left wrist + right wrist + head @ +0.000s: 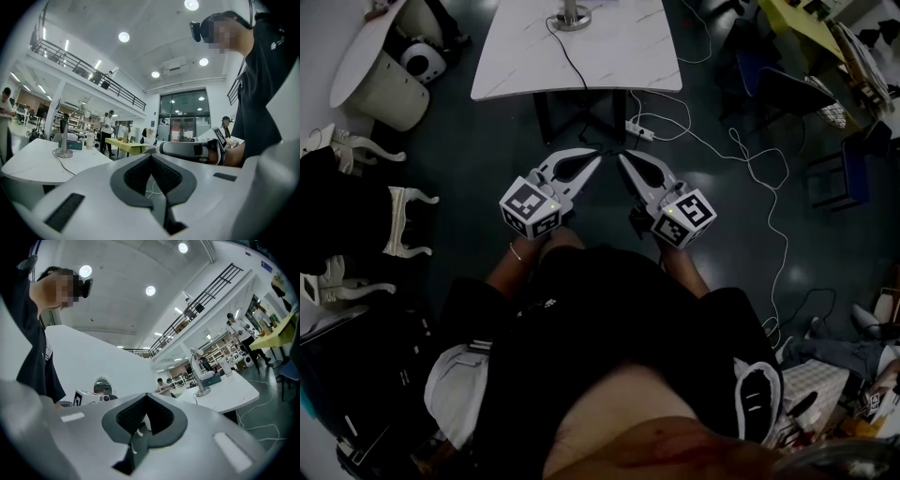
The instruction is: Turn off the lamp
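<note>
Short of the lamp (572, 17) table (619, 56) — left gripper (596, 159), right gripper (622, 156), fingers (572, 169) together.

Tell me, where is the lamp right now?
The lamp stands on the white table, at the top middle of the head view. Its black cord trails across the tabletop to the near edge.

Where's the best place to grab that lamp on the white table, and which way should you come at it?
Probably the lamp's thin upright post, just above the round base. It is slim and straight, so the jaws fit either side. Come level from the table's near edge, the side facing the person, keeping clear of the cord.
</note>
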The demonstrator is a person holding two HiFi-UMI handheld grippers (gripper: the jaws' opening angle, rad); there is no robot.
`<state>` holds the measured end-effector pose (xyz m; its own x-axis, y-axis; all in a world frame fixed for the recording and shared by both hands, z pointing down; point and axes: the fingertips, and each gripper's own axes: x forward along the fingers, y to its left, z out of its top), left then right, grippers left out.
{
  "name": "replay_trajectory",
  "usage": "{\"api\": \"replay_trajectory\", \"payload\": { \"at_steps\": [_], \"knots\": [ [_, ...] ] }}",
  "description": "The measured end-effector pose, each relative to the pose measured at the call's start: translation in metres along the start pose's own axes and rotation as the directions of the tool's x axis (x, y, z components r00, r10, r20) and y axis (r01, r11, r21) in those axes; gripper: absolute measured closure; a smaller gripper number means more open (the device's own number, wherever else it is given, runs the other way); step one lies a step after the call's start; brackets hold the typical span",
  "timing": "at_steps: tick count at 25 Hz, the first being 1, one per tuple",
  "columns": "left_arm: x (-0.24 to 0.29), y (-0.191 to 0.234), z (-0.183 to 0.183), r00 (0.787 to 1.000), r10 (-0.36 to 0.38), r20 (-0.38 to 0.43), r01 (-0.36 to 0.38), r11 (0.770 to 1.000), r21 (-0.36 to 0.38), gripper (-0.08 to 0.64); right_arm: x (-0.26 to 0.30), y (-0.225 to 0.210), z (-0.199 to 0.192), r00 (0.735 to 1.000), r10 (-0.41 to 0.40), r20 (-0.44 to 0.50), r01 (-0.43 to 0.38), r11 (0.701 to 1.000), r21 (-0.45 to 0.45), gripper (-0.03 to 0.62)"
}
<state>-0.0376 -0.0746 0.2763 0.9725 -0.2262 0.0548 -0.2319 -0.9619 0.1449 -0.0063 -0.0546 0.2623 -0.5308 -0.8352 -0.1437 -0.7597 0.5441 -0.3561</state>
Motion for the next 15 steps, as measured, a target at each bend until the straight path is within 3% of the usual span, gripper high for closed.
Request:
{"api": "replay_trajectory", "payload": {
  "at_steps": [15],
  "knots": [
    [-0.0028,-0.0022,-0.0067,1.0,-0.017,-0.013,0.017,1.0,0.003,0.554,0.0018,-0.002,-0.0108,1.0,-0.007,-0.026,0.007,1.0,0.002,0.592]
  ]
}}
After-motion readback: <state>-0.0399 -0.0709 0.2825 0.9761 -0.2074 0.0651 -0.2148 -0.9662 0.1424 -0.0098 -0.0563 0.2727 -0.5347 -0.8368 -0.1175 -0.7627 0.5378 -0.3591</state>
